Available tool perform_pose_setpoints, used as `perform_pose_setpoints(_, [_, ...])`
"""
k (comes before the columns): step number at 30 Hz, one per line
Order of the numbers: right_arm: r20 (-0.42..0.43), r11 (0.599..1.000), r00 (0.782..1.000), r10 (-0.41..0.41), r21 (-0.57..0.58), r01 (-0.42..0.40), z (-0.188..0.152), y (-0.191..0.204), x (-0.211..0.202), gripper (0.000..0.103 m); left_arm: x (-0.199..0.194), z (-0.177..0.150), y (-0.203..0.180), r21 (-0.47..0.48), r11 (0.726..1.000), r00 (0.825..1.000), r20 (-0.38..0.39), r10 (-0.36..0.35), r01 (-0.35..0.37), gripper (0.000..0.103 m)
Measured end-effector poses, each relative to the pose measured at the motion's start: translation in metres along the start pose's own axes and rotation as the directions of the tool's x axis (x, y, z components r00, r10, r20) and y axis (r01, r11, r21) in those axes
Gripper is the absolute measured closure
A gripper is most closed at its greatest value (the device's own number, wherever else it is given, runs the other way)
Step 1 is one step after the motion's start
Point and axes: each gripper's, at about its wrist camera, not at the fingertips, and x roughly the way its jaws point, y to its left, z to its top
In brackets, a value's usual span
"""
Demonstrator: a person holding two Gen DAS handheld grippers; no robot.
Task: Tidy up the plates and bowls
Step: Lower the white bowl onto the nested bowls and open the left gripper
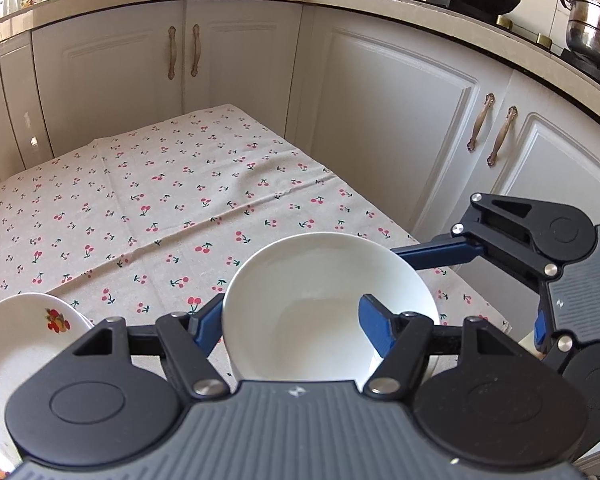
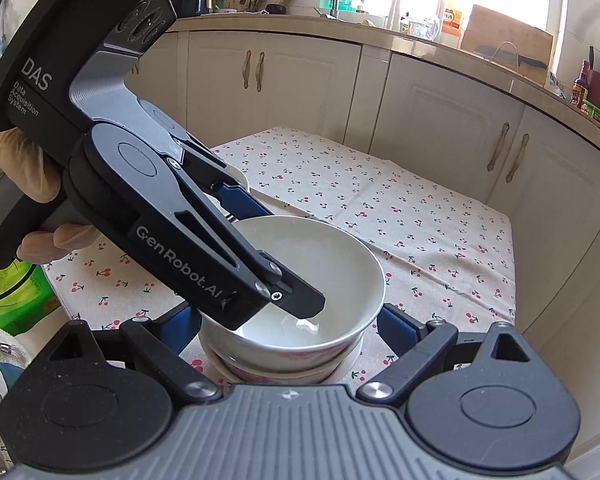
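A plain white bowl [image 1: 320,292] [image 2: 332,256] sits nested on a pink-patterned bowl [image 2: 260,370]. Under both is a white plate [image 2: 352,364], at the near edge of the cherry-print table [image 1: 140,200]. My left gripper [image 1: 292,320] [image 2: 276,252] is shut on the bowl's rim, one finger inside and the other outside its wall. My right gripper [image 2: 292,328] spans the bowl, a blue pad against each side. In the left wrist view one of its fingers [image 1: 432,250] touches the far rim and the other is mostly hidden.
A white dish with a fruit print [image 1: 20,332] lies at the table's near left. Cabinet doors [image 1: 400,128] close in behind and to the right of the table. A gloved hand [image 2: 12,160] holds the left gripper. A green bag [image 2: 16,300] sits left of the table.
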Motion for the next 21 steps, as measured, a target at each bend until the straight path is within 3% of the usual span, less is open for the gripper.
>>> perform_pose_setpoints(13, [-0.017, 1.0, 1.0, 0.01, 0.024, -0.01, -0.0035, -0.0017, 0.0049, 0.006, 0.0014, -0.0032, 0.004, -0.024, 1.0, 1.0, 0.004, -0.017, 0.017, 0.033])
perform_pose_setpoints(19, [-0.015, 0.999, 1.0, 0.015, 0.035, -0.014, -0.0036, -0.003, 0.0061, 0.006, 0.0033, -0.0052, 0.0052, -0.023, 0.999, 1.0, 0.012, -0.023, 0.023, 0.024])
perform_pose_setpoints(21, [0.003, 0.999, 1.0, 0.026, 0.04, -0.027, -0.0034, -0.0042, 0.0021, 0.0, 0.0007, -0.005, 0.0049, -0.021, 0.999, 0.999, 0.023, -0.024, 0.024, 0.021])
